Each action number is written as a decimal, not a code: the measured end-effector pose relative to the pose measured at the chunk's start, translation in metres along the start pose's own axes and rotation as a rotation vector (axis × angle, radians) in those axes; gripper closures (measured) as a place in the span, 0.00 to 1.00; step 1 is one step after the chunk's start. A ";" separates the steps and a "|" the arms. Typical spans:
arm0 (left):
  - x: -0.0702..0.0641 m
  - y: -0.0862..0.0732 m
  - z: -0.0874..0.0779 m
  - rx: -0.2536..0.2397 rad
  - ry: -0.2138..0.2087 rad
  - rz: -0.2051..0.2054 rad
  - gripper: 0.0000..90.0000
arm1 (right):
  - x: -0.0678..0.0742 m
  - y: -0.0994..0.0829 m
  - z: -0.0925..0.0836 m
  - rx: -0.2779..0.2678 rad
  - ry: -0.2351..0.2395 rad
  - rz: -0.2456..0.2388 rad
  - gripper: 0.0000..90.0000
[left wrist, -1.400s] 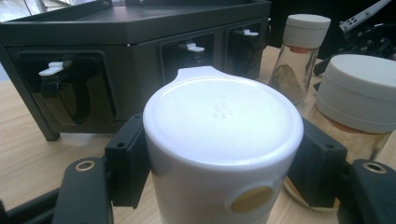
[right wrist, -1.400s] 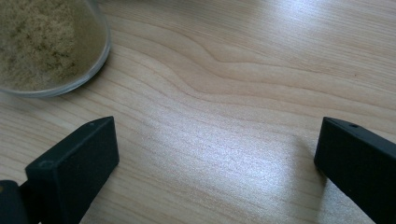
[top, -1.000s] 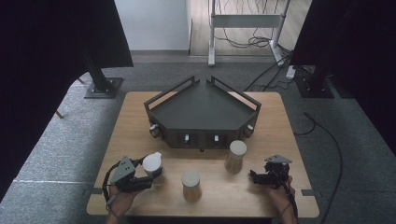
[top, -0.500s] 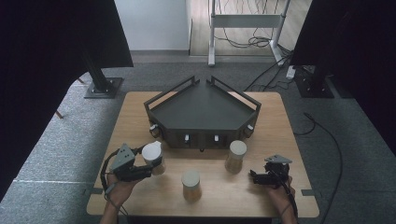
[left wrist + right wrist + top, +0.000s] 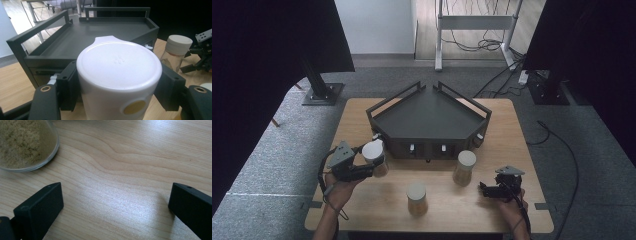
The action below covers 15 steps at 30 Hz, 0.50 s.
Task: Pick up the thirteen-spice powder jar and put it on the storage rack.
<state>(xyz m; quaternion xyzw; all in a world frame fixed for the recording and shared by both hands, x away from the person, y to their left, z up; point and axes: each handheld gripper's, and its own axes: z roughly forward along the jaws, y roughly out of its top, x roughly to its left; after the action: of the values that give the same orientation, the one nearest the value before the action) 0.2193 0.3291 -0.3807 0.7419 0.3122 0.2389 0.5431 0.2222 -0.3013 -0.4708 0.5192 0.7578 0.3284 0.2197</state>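
Note:
My left gripper is shut on a white-lidded jar and holds it above the table, just off the left front corner of the dark angular tray. In the left gripper view the black pads press both sides of the jar, and the tray lies right behind it. My right gripper rests low at the table's front right. Its jaws stand wide open over bare wood, beside the base of a jar of beige powder.
Two more lidded jars stand in front of the tray, one in the middle and one to the right. The wooden table ends close behind both hands. Black stands and cables lie on the floor beyond.
My left gripper has risen with the jar and drifted toward the tray's left front corner. The right gripper has kept still.

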 end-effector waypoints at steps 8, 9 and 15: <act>0.002 0.009 0.005 0.005 0.006 0.000 0.34 | 0.000 0.000 0.000 0.000 0.000 0.000 0.00; 0.003 0.010 0.005 0.004 0.005 -0.001 0.34 | 0.000 0.000 0.000 0.000 0.000 0.000 0.00; 0.008 0.014 0.009 0.004 0.000 -0.012 0.34 | 0.000 0.000 0.000 0.000 0.000 0.000 0.00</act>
<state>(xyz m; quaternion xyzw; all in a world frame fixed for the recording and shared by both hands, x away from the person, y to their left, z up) 0.2334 0.3259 -0.3695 0.7410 0.3172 0.2349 0.5432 0.2222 -0.3013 -0.4708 0.5192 0.7578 0.3285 0.2197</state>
